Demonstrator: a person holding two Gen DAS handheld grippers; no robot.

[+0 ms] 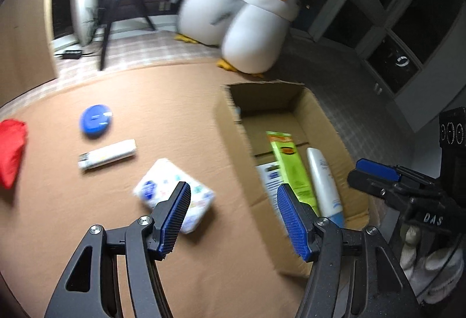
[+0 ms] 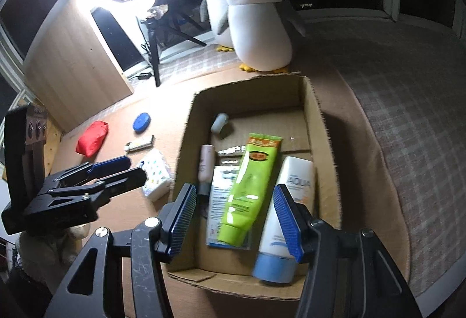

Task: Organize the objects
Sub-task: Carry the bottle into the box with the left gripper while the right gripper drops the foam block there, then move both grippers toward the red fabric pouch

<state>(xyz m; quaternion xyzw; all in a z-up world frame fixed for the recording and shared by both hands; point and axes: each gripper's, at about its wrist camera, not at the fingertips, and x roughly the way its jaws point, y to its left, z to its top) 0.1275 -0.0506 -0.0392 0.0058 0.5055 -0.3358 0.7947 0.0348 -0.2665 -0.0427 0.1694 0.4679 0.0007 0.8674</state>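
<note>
Right gripper (image 2: 236, 219) hung with jaws apart, empty, above the near end of the cardboard box (image 2: 326, 143). Box held a green tube (image 2: 250, 186), a white blue-capped tube (image 2: 285, 219), a flat packet (image 2: 217, 201) and a pink bottle (image 2: 205, 162). Left gripper (image 2: 125, 169) was outside the box, beside a tissue pack (image 2: 157, 175).

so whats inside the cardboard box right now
In the cardboard box: green tube lying on a flat printed pack, white blue-capped bottle, pink bottle, small grey container. The pack's middle is covered.
</note>
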